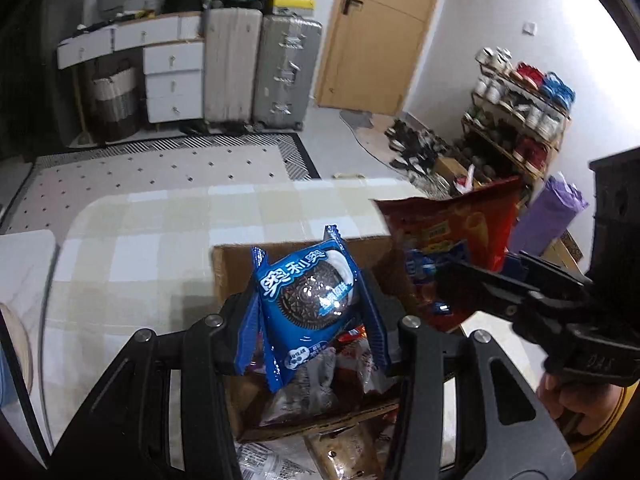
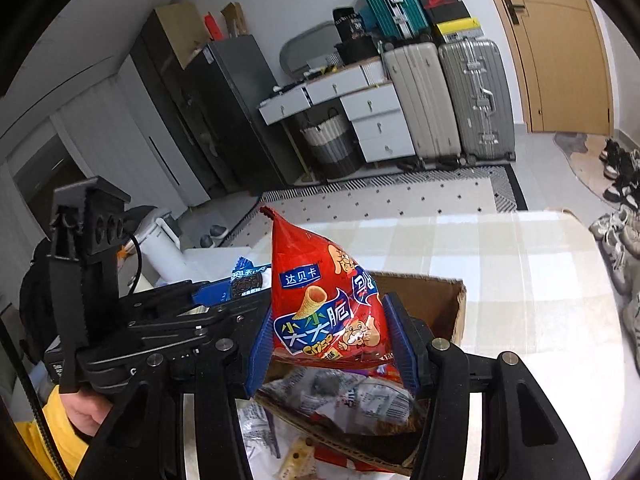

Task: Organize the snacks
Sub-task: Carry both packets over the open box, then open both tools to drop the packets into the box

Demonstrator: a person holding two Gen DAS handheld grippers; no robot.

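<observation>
Left gripper (image 1: 308, 312), centre of its view: pads clamped on a blue cookie packet (image 1: 306, 300), held above the open cardboard box (image 1: 296, 256). Right gripper (image 2: 334, 332), centre of its view: pads clamped on a red snack bag (image 2: 324, 300), also over the box. Box on checked tablecloth (image 1: 160, 240), holds more wrapped snacks (image 2: 360, 396).

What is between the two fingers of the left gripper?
In the left wrist view, a blue cookie packet is clamped between the left gripper's fingers, above the cardboard box.
</observation>
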